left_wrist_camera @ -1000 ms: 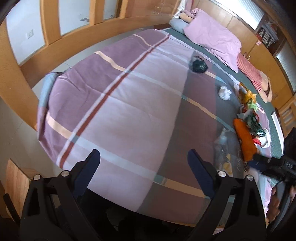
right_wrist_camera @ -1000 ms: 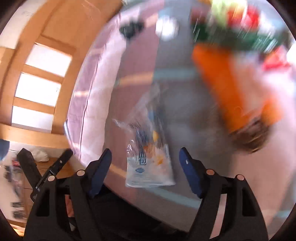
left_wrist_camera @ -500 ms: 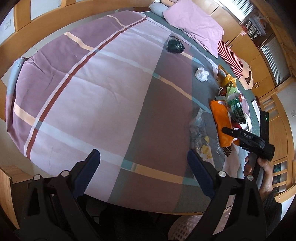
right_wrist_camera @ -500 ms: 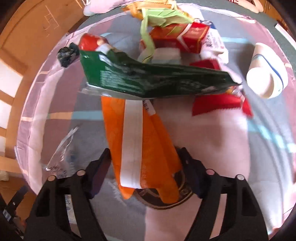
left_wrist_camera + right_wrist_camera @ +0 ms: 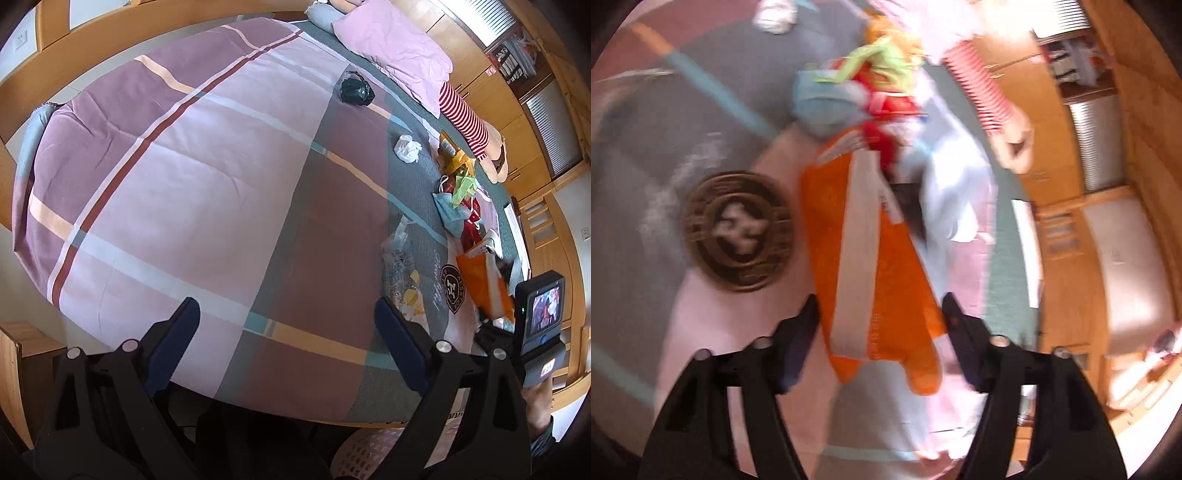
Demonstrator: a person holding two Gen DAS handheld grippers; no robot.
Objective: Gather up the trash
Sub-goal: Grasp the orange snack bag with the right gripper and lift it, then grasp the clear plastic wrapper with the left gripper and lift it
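Trash lies along the right side of the bed: an orange-and-white wrapper (image 5: 897, 258) (image 5: 476, 273), a blue face mask (image 5: 820, 107) (image 5: 450, 214), green, yellow and red wrappers (image 5: 461, 181), a clear plastic bag (image 5: 399, 266), a crumpled white tissue (image 5: 406, 147) and a black bag (image 5: 354, 88). My right gripper (image 5: 879, 299) points down at the orange wrapper. Its jaws are opening, and the wrapper's near end lies between the fingers without a clear grip. My left gripper (image 5: 284, 306) hangs open over the bed's near edge, holding nothing.
A striped quilt (image 5: 184, 166) covers the bed, with a pink pillow (image 5: 395, 48) and a red-striped soft toy (image 5: 461, 114) at its far end. A pale lattice basket (image 5: 369, 454) stands below the near edge. Wooden cupboards (image 5: 1108, 129) line the right side.
My right gripper swung from the clear bag to the orange wrapper, rolled, and sank closer to it. The left view tipped down slightly, and the right hand's device came into its right edge.
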